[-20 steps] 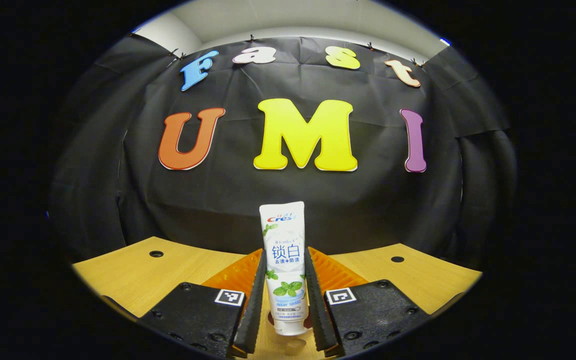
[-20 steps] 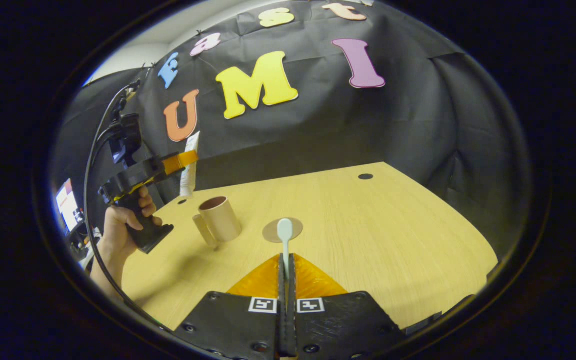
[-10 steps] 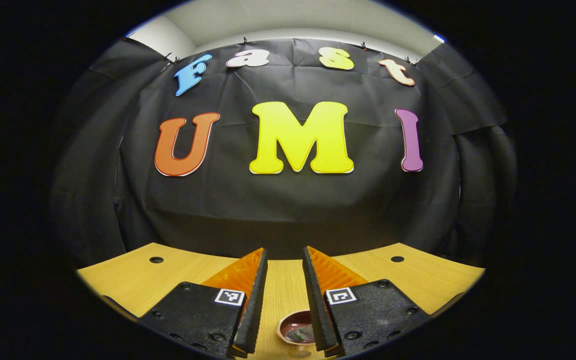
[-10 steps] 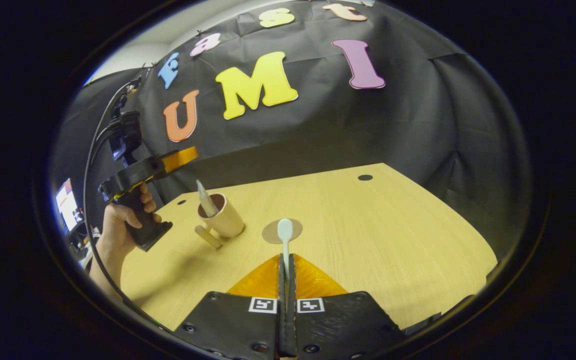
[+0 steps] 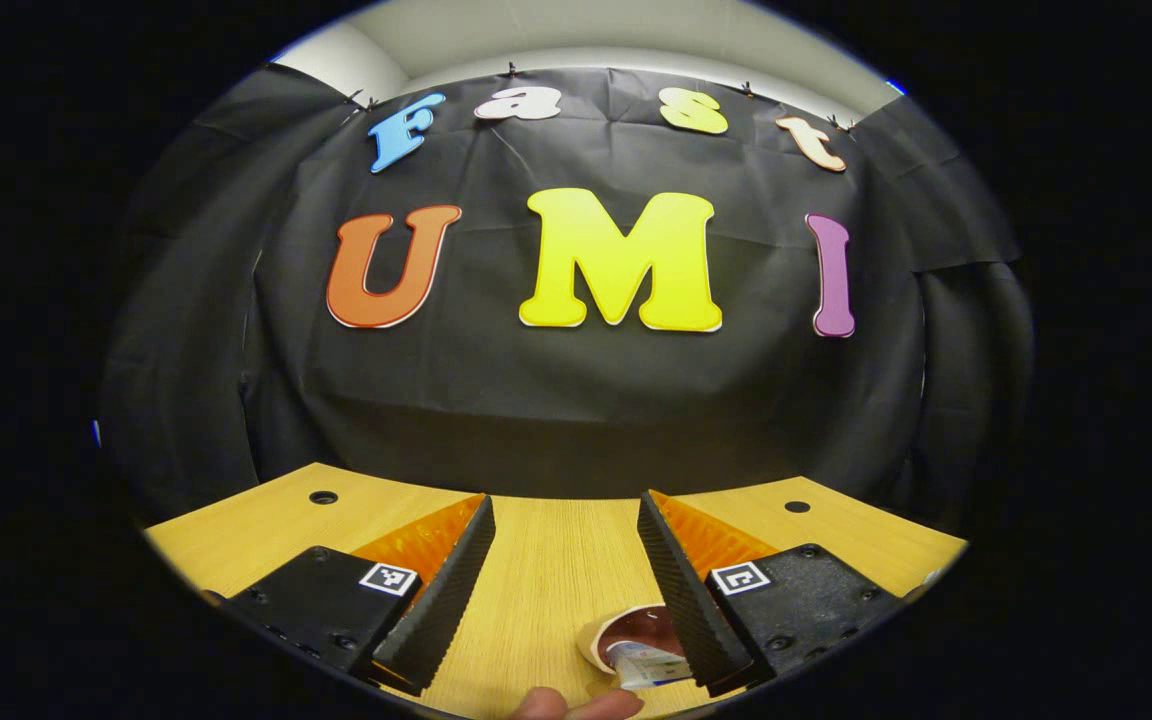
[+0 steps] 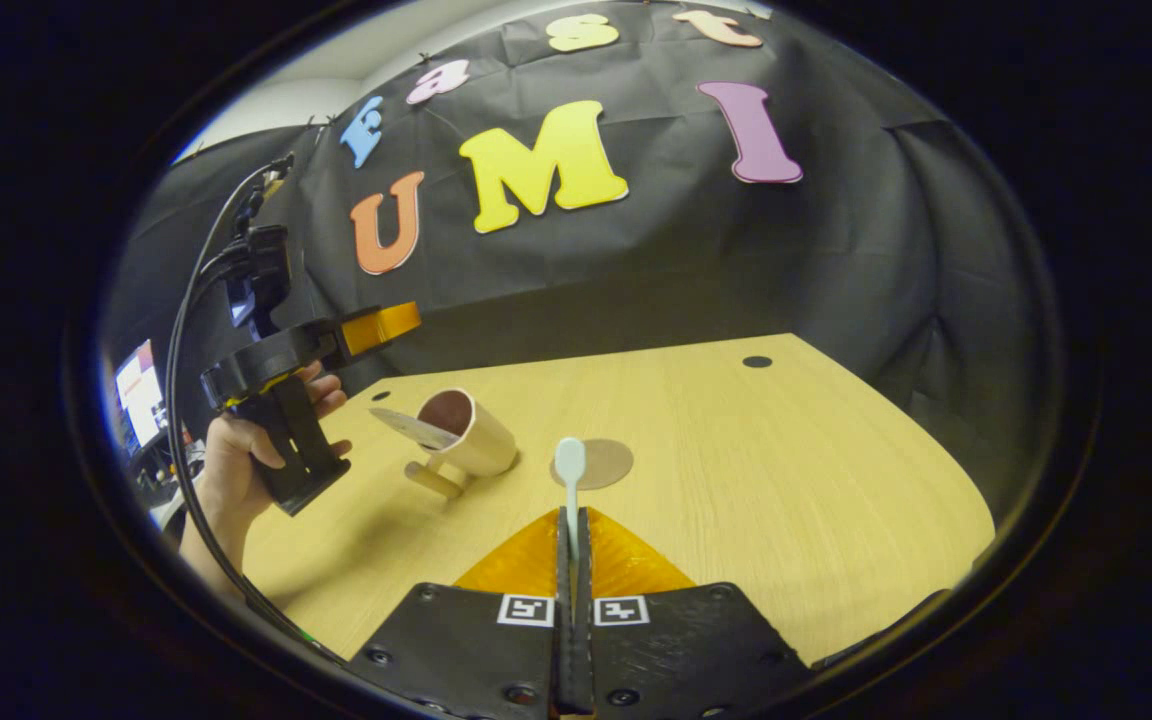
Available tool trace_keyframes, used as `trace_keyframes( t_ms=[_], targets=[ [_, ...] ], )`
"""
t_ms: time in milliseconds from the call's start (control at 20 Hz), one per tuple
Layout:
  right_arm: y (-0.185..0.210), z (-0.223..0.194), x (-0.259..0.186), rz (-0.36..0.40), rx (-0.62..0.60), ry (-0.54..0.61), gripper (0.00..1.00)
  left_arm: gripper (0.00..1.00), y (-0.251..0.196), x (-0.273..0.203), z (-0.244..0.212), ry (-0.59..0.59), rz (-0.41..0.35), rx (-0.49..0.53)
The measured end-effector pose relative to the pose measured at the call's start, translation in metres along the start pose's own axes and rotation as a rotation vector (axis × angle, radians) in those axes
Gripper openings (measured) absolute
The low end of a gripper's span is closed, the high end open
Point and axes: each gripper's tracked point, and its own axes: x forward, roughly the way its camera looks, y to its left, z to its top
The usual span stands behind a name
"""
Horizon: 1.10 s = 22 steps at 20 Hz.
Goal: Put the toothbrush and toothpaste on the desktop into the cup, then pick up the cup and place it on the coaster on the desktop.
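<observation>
Looking along the left gripper [image 5: 561, 560] in the left gripper view, its two fingers stand wide apart with bare wooden bench [image 5: 556, 570] between them and nothing held; low in the view, just beside the right-hand finger, the cup [image 5: 636, 632] shows its dark inside, with the end of the toothpaste [image 5: 648, 664] poking out of its mouth (the finger hides part of both); a fingertip of the person [image 5: 576, 704] shows at the bottom edge; two small round holes [image 5: 323, 497] sit in the bench near the black cloth wall. In the right gripper view, the right gripper [image 6: 572, 545] has its fingers pressed together on the handle of the toothbrush [image 6: 570, 480], whose pale head points forward, in front of the edge of the round coaster [image 6: 601, 463] lying flat on the bench [image 6: 786, 480]; left of the coaster the cup [image 6: 466, 440] is tipped over toward the left, its handle low toward the bench, and the toothpaste [image 6: 411, 427] sticks out of its mouth sideways; farther left a hand [image 6: 236, 465] holds the left gripper [image 6: 376, 328] above the bench, above and left of the cup and apart from it; a lit screen [image 6: 141, 390] shows at the far left edge.
</observation>
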Motion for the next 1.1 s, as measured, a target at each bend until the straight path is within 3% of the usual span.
trace_keyframes(
  t_ms=[50,100,300,850,1100],
  targets=[
    [0.004,0.002,-0.001,0.007,-0.005,-0.005,0.00,0.83,0.004,-0.002,0.002,-0.006,0.006,0.003],
    [0.008,0.004,-0.001,0.016,-0.013,-0.012,0.00,0.92,0.007,-0.005,0.003,-0.011,0.011,0.005],
    [0.031,0.028,0.007,0.070,-0.051,-0.052,0.00,0.96,0.024,-0.021,0.008,-0.029,0.038,-0.005],
    [0.114,0.114,0.056,0.254,-0.182,-0.309,0.00,0.96,0.100,-0.102,-0.016,0.044,0.200,-0.045],
    [0.146,0.148,0.066,0.325,-0.242,-0.466,0.00,0.97,0.114,-0.120,-0.025,0.065,0.227,-0.053]
  ],
)
